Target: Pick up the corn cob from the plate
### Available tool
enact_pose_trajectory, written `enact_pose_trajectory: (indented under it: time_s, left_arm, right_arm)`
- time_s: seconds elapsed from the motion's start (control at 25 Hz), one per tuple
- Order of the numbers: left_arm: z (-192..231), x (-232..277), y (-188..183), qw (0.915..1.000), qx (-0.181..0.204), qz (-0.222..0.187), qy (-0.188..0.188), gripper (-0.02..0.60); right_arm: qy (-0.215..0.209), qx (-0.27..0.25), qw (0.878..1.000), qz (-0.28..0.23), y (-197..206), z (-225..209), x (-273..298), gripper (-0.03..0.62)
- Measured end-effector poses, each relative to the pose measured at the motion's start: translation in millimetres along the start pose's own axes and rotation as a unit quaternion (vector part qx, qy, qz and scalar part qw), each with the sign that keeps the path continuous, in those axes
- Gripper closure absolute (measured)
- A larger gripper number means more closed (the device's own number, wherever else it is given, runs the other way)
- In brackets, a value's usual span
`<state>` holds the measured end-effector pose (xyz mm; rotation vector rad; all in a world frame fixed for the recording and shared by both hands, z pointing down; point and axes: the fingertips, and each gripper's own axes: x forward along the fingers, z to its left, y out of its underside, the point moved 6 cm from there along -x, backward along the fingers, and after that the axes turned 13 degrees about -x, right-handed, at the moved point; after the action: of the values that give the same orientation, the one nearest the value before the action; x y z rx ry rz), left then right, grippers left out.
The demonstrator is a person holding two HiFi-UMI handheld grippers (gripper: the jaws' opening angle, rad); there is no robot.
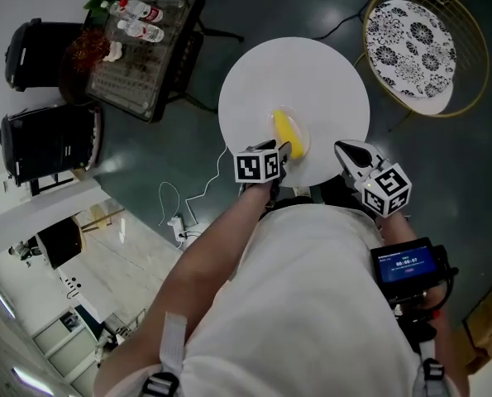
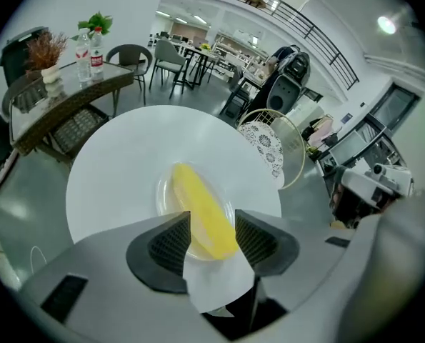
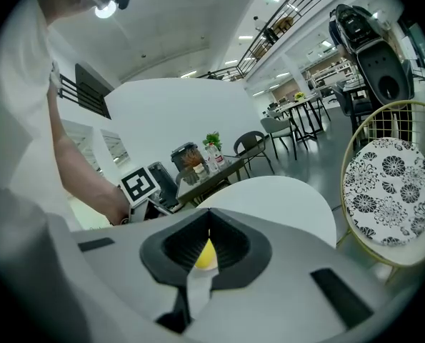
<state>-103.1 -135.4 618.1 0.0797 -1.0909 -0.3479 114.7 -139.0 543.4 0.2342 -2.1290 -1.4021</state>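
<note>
Round white worktop (image 1: 312, 81), seen from above. A clear plate (image 1: 300, 141) sits on its near half, and the yellow corn cob (image 1: 285, 129) lies in the plate, its length running away from the person.

Left hand-held gripper (image 1: 284, 150): pitched steeply down over the near end of the cob. In the left gripper view its jaws stand apart, one dark ribbed pad on either side of the cob's near end (image 2: 201, 209). There is a visible gap on the left pad's side; the right pad is close to the cob's edge, and contact there can't be made out. The cob rests on the plate (image 2: 162, 191), not lifted.

Right hand-held gripper (image 1: 345, 149): at the near right edge of the worktop, well apart from the plate, pointing in toward the cob. In the right gripper view its jaw tips meet and nothing is gripped; the cob's yellow end (image 3: 205, 256) shows only through the hollow behind the tips.

Surroundings: a glass-topped side table (image 1: 142, 52) with water bottles (image 1: 142, 21) and a plant, far left. A wire-framed chair with a black-and-white patterned cushion (image 1: 411, 48) stands to the worktop's far right.
</note>
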Motion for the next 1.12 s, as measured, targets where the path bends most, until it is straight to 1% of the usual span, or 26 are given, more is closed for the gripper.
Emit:
enact_pose_trajectory:
  time_s: [0.12,0.24,0.52,0.64,0.96,1.04,1.12]
  left_arm:
    - [3.5,12.4,-4.2,0.9995,-0.025,0.01,-0.018,0.36]
    - [6.9,23.4,-8.2,0.998,-0.054,0.015,-0.031,0.333]
    - [9.0,45.3,-9.6,0.993,-0.099,0.027,-0.058,0.33]
    - [11.3,51.2,-8.3,0.9915,-0.108,0.028,-0.066,0.33]
    - [10.9,57.9,-8.7,0.9899,-0.119,0.034,-0.07,0.331]
    - [11.7,56.9,-7.9,0.9912,-0.11,0.035,-0.065,0.342]
    - [12.0,54.9,-7.5,0.9923,-0.11,0.033,-0.048,0.348]
  right_arm:
    - [0.001,0.005,1.0,0.001,1.0,-6.2,0.9,0.586]
    - [0.005,0.009,1.0,0.0,0.9,-13.0,0.6,0.586]
    - [0.023,0.028,0.999,0.006,8.9,-26.0,-9.4,0.586]
    - [0.03,0.034,0.999,0.005,12.6,-29.7,-14.2,0.586]
    - [0.036,0.045,0.998,0.001,20.1,-34.2,-18.2,0.586]
    - [0.035,0.045,0.998,0.001,21.2,-33.6,-18.3,0.586]
    - [0.034,0.043,0.998,0.001,21.5,-34.2,-19.0,0.586]
